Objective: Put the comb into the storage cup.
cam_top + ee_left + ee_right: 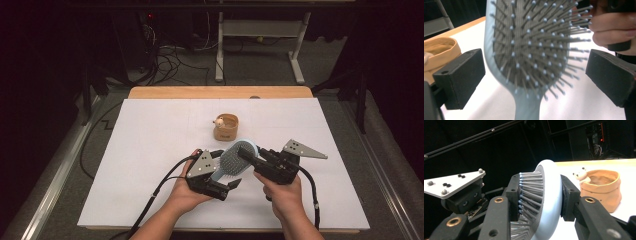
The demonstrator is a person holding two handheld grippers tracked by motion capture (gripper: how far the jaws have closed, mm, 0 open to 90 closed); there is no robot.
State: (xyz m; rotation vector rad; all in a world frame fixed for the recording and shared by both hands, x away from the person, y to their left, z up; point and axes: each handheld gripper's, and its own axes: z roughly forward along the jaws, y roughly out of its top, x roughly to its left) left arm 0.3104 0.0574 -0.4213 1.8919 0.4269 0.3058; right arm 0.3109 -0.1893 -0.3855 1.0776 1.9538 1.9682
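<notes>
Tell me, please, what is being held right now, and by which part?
The hairbrush, gripped across its head by the right tool; the left tool stands open around it.

Only the tan pouch (226, 127) stands behind the hairbrush (235, 159) — white table (150, 150) open elsewhere.

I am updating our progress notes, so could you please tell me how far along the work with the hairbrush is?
Done: the pale blue paddle hairbrush is off the white table, its head clamped by the right gripper. In hand: the left gripper stands open around the brush, pads clear of it, so it looks like a handover. Left: probably setting the brush down; where is unclear. The tan fabric pouch sits untouched behind.
</notes>
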